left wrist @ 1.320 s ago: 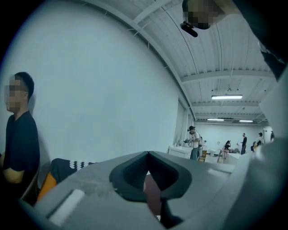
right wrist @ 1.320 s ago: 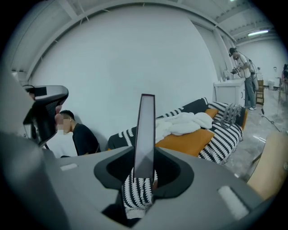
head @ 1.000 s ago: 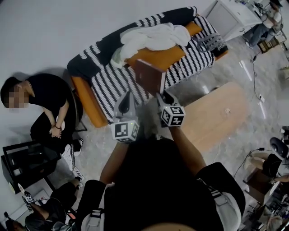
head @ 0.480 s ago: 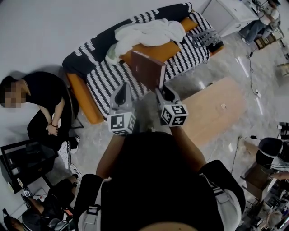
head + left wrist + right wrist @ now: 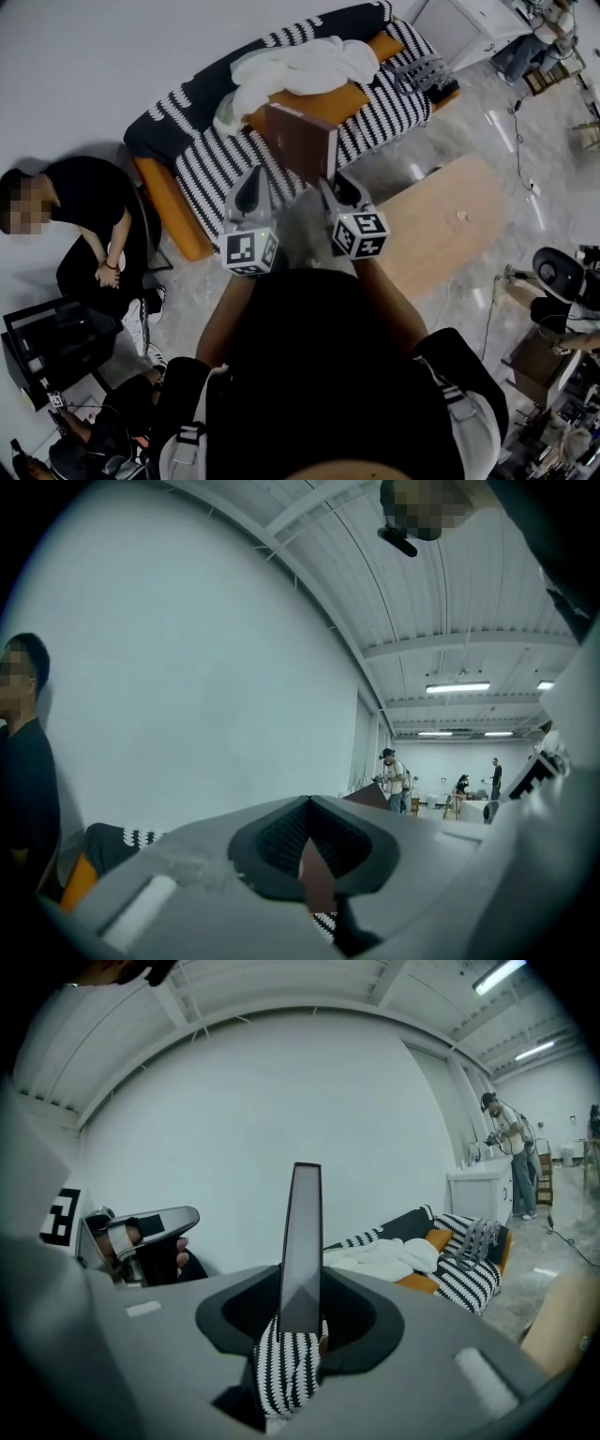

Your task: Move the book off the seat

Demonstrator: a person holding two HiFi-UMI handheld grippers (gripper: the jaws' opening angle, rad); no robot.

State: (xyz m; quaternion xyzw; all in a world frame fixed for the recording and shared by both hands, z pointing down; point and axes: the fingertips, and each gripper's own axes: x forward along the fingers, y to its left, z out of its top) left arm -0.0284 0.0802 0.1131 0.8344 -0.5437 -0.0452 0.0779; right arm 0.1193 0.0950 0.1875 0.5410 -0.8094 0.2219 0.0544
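One book (image 5: 302, 142), now higher above the sofa (image 5: 214, 165)

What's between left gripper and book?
Nothing. In the head view only the striped sofa cover shows in the gap between the left gripper and the book, which the right gripper holds.

The right gripper (image 5: 300, 1321) has its jaws closed on the lower edge of a thin book (image 5: 302, 1232), which stands upright and edge-on. Right of the book is a black-and-white striped sofa (image 5: 473, 1274) with a white blanket (image 5: 380, 1258) heaped on it. Left of the book is the left gripper (image 5: 141, 1232). Far right of the book, a person (image 5: 506, 1147) stands by a white cabinet (image 5: 480, 1194).
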